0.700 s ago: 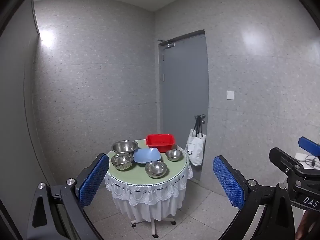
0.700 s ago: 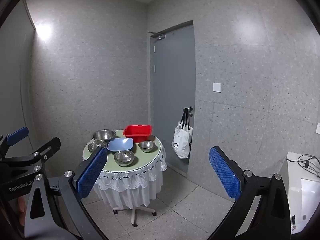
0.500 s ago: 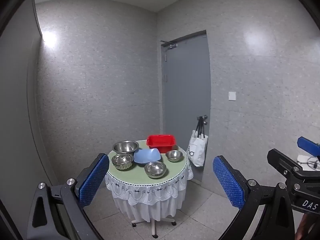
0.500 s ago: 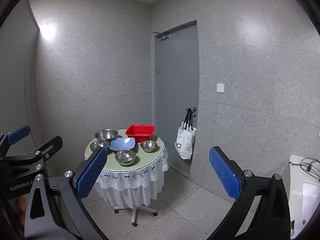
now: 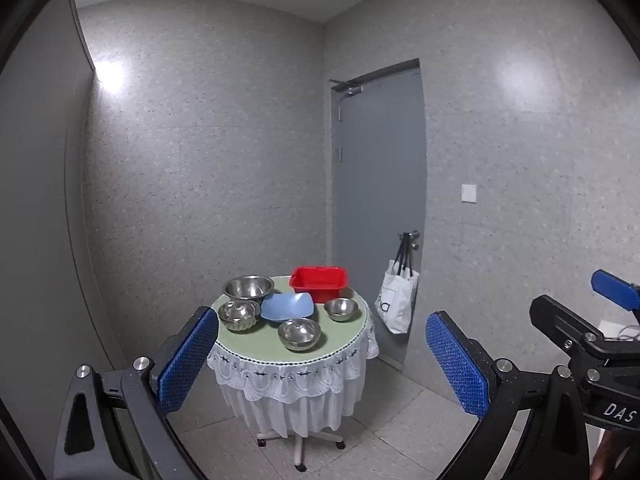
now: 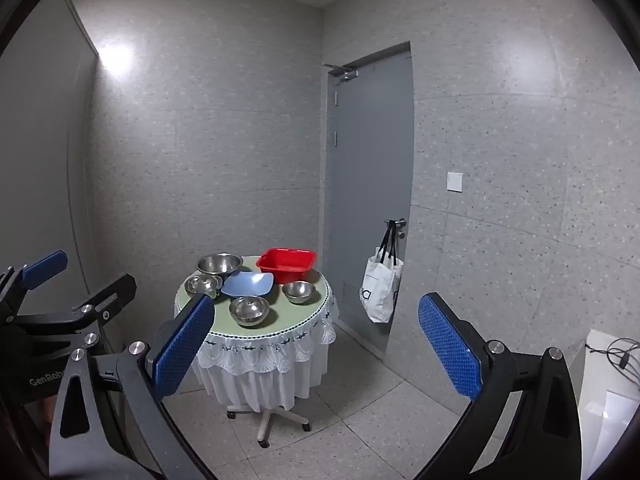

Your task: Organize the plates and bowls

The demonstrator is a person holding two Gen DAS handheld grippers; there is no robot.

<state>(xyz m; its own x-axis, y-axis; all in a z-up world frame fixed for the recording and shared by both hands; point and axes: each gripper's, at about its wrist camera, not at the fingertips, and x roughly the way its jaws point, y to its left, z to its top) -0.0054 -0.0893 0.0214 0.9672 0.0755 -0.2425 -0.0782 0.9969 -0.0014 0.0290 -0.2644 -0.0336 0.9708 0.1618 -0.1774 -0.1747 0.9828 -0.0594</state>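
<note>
A small round table with a green top and white lace skirt stands some way ahead of both grippers. On it sit a large steel bowl, a fluted steel bowl, two smaller steel bowls, a light blue plate and a red plastic tub. My left gripper and right gripper are both open, empty, and far short of the table.
A grey door stands behind the table, with a white tote bag hanging from its handle. Grey walls close in at the left and back. A white surface with cables lies at the right. Tiled floor surrounds the table.
Both views have swung slightly left and closer, so the table sits a little further right and larger in frame. Both grippers stay open; nothing on the table has moved.
</note>
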